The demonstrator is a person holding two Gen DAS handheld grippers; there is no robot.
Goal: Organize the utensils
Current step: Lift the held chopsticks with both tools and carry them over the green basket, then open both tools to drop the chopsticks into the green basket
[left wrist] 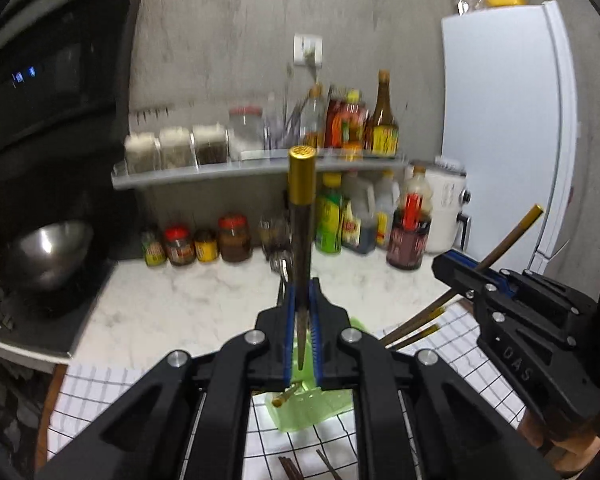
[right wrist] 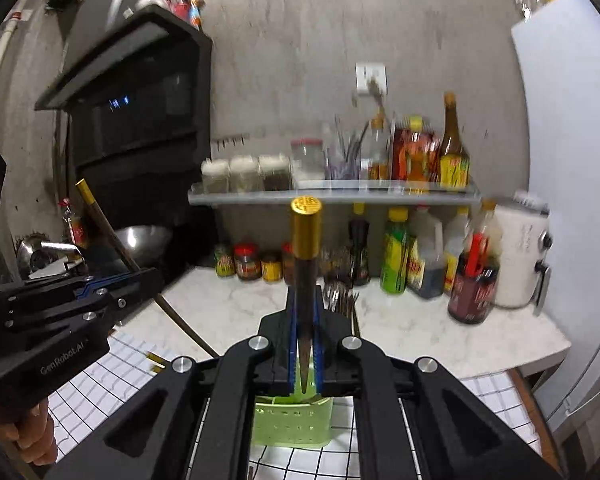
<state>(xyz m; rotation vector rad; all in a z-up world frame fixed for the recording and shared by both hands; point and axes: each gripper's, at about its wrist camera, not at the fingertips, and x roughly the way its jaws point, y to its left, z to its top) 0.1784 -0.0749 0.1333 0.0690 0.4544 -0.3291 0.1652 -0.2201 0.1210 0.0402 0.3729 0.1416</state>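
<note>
My left gripper [left wrist: 301, 292] is shut on a dark chopstick with a gold cap [left wrist: 301, 176], held upright with its tip pointing down. My right gripper [right wrist: 305, 300] is shut on a second gold-capped chopstick [right wrist: 306, 232], also upright. Both hover above a light green utensil holder [right wrist: 292, 420], which also shows in the left wrist view [left wrist: 300, 404] with a gold-tipped piece inside. Each gripper shows in the other's view: the right one [left wrist: 460, 270] with its chopstick [left wrist: 516, 232], the left one [right wrist: 140, 280] with its chopstick [right wrist: 100, 220]. More chopsticks [left wrist: 416, 326] lie on the checked cloth.
A white checked cloth [left wrist: 460, 344] covers the near table. Behind it is a marble counter [left wrist: 188, 304] with sauce bottles and jars [left wrist: 332, 220], a shelf [left wrist: 220, 170] of jars, a steel bowl [left wrist: 48, 248], a black range hood [right wrist: 132, 92] and a white fridge [left wrist: 508, 120].
</note>
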